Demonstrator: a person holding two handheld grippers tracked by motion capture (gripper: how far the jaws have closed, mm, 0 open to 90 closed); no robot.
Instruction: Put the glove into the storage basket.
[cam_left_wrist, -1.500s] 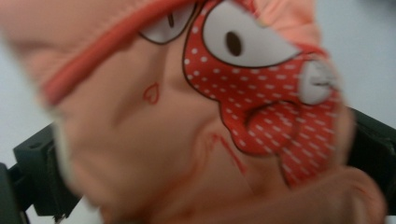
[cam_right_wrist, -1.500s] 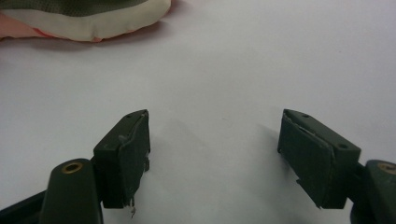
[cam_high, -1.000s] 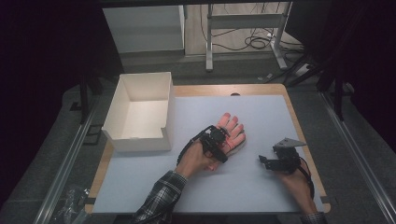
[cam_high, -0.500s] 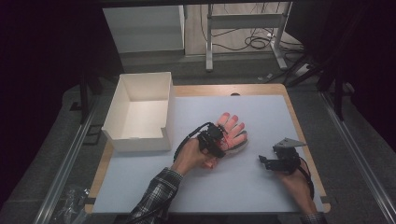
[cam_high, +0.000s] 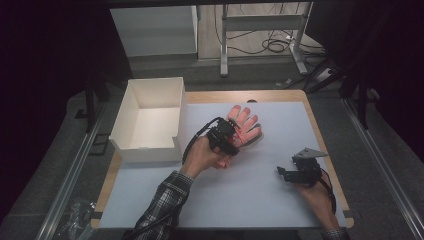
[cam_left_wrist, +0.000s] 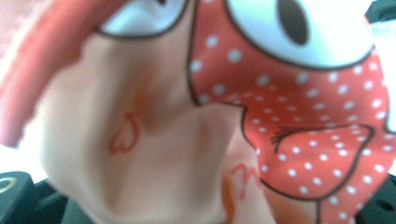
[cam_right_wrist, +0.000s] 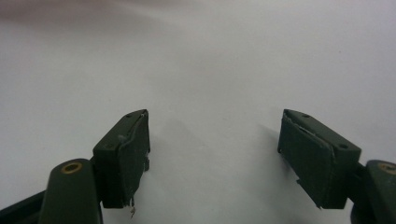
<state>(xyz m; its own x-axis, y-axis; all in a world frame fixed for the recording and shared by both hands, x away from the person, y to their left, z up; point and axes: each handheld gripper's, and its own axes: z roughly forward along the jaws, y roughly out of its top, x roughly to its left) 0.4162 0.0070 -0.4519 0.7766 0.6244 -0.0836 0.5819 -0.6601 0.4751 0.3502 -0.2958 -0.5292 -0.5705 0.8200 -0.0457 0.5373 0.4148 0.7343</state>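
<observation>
Left gripper (cam_high: 235, 141) is clamped on the wrist end of a pink glove (cam_high: 243, 126), jaws having just closed with the fabric between them. Glove sits mid-tabletop (cam_high: 260, 200), fingers fanned toward the far edge, just right of the white open box (cam_high: 150, 117). In the left gripper view the glove (cam_left_wrist: 196, 121) is right up against the lens: peach fabric, red patches with white dots, white shapes with black outlines, blurred. Right gripper (cam_high: 285, 173) rests low at the right side of the tabletop, well apart from the glove; jaws spread, bare white surface (cam_right_wrist: 210, 70) between them.
</observation>
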